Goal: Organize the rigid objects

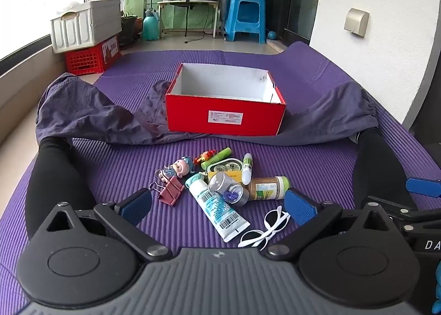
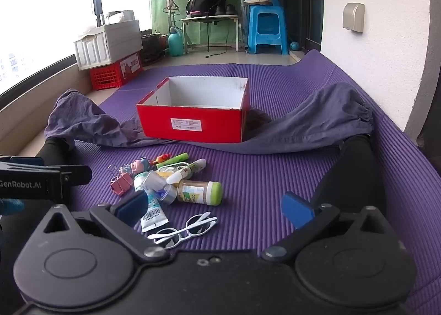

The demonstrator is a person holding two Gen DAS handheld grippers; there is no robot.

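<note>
An open red box (image 1: pixel 224 115) (image 2: pixel 193 122) with a white inside stands empty on the purple mat (image 1: pixel 124 166). In front of it lies a pile of small items: a white tube (image 1: pixel 217 209), a clear jar (image 1: pixel 227 188), a brown bottle with a green cap (image 1: pixel 268 188) (image 2: pixel 199 191), white sunglasses (image 1: pixel 264 228) (image 2: pixel 184 229), pink binder clips (image 1: pixel 171 191), a doll (image 1: pixel 180 169) and a green marker (image 1: pixel 217 158). My left gripper (image 1: pixel 217 207) is open and empty just above the tube. My right gripper (image 2: pixel 215 209) is open and empty above the sunglasses.
Grey-purple cloth (image 1: pixel 91 113) lies around the box, over the person's black-clad legs (image 1: pixel 55 177). White and red crates (image 1: pixel 85 39) stand at the back left. A blue stool (image 1: pixel 245 20) and a low table (image 1: pixel 187 9) stand at the back. A white wall (image 1: pixel 386 39) is at the right.
</note>
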